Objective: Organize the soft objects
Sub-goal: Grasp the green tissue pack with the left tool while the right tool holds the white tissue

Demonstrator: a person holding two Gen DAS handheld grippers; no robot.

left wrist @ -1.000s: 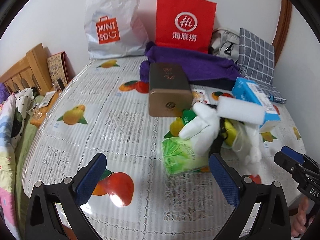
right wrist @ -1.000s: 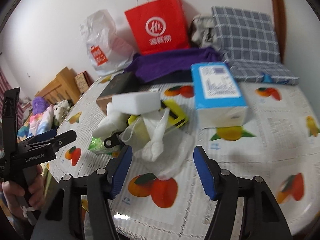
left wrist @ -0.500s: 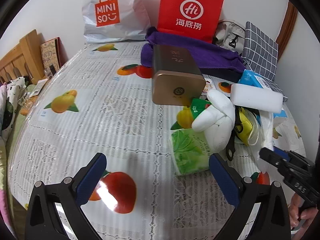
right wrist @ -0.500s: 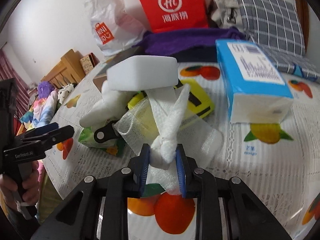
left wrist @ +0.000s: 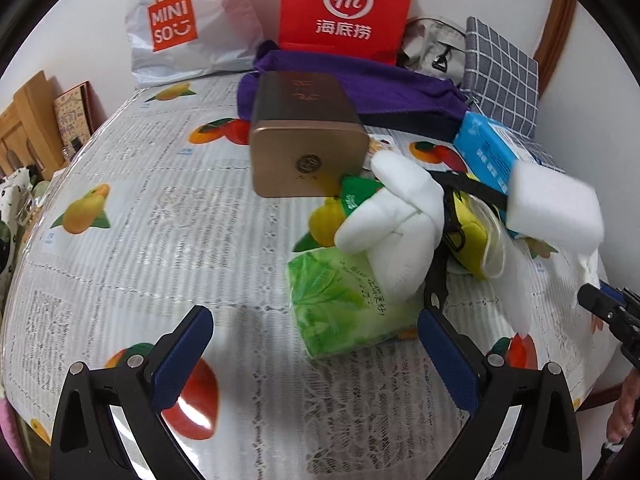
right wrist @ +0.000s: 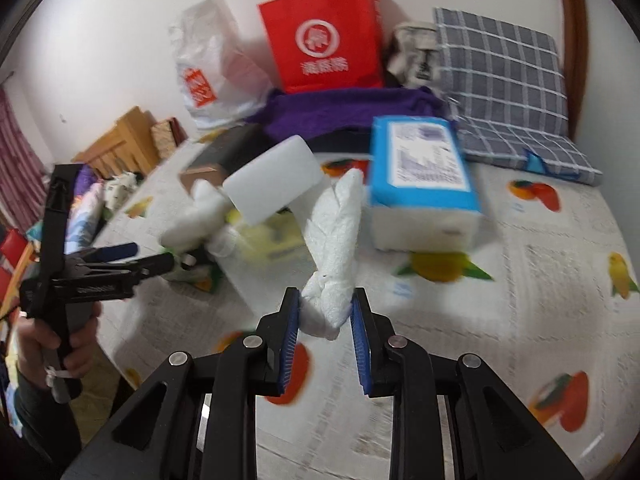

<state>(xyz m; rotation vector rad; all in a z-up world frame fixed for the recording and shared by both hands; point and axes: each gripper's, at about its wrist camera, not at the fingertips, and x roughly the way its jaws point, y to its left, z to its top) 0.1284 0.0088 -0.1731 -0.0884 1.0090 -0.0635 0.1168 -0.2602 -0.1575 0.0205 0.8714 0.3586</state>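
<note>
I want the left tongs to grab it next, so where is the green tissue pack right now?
In the left wrist view the green tissue pack lies on the table, right of centre, partly under the white plush toy, just ahead of the open left tongs.

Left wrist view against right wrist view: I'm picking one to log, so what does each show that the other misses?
Only the left wrist view shows the open left gripper close up and the green tissue pack clearly. Only the right wrist view shows the right gripper shut on the knotted white mesh cloth. Both show the white sponge block, blue tissue box and red paper bag.
</note>
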